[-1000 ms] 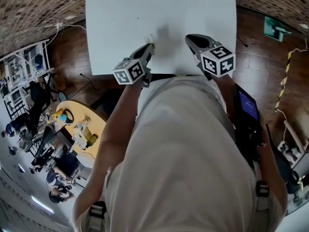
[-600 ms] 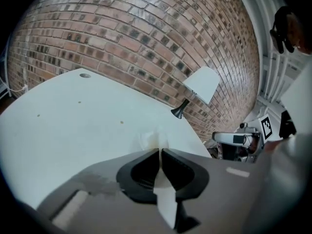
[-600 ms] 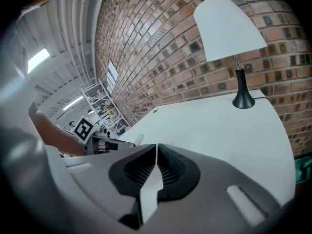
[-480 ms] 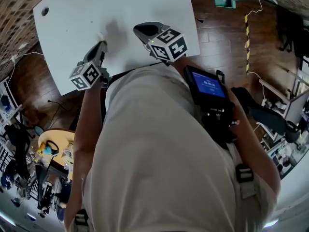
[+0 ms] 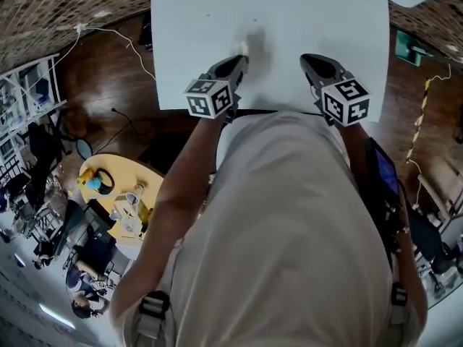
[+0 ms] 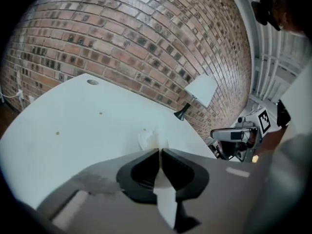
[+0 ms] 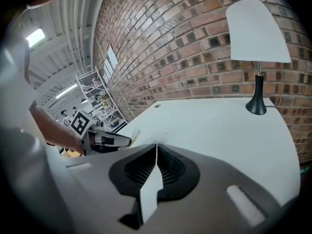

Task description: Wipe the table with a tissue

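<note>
- In the head view, the left gripper (image 5: 237,62) is seen over the near part of the white table (image 5: 195,20), with a small crumpled tissue (image 5: 243,48) at its tip. The right gripper (image 5: 309,62) is held just beside it, also over the table.
- In the left gripper view, the jaws are pressed together on the near edge of the tissue (image 6: 147,139), and the loose wad sticks out ahead of the tips, low over the tabletop. A lamp (image 6: 201,89) is seen at the far edge, by the brick wall (image 6: 122,33).
- In the right gripper view, the jaws are closed with nothing between them, and the tissue (image 7: 133,134) is glimpsed at the other gripper's tip.
- The tissue is judged very light, soft and easily torn. A bunched fold is best gripped rather than a single thin edge, and light, flat pressure is called for so that it is dragged, not shredded.
</note>
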{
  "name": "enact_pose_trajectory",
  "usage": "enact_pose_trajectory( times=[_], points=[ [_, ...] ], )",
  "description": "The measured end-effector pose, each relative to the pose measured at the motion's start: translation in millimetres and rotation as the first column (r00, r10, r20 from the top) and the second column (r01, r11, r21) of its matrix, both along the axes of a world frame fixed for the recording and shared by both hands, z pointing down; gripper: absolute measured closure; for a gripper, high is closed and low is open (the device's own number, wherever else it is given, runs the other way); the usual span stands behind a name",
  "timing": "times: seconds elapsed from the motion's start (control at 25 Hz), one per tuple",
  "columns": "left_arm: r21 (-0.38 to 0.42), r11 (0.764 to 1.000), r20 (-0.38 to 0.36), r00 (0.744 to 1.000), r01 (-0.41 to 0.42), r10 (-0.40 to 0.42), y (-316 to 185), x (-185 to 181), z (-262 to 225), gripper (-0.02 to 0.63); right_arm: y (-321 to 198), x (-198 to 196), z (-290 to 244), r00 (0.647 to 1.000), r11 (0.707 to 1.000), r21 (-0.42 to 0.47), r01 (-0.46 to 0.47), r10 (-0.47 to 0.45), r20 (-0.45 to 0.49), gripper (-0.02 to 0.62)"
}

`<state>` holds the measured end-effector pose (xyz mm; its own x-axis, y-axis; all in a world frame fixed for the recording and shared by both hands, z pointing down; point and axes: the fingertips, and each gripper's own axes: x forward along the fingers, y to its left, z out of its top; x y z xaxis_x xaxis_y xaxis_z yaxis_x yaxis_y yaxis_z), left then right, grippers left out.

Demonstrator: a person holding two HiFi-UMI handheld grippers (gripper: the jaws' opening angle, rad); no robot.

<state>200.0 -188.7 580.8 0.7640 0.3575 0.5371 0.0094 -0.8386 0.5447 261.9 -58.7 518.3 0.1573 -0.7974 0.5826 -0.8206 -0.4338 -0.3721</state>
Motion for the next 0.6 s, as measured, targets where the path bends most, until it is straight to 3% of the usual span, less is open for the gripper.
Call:
enact_pose_trajectory(
  times=[0.36, 0.6],
  points=[
    [0.087, 0.985, 0.049, 0.986, 0.152, -0.157, -120.5, -54.0, 26.7, 0.58, -63.0, -38.1, 18.3, 0.999, 0.999, -0.001, 0.035, -0.035, 0.034, 0.58],
    [0.204, 0.964, 0.104, 0.975, 0.173, -0.197, -200.9, -68.5, 41.3, 0.58, -95.6, -53.1, 17.1, 0.999, 1.0, 0.005, 0.003, -0.003, 0.04, 0.58]
  ],
)
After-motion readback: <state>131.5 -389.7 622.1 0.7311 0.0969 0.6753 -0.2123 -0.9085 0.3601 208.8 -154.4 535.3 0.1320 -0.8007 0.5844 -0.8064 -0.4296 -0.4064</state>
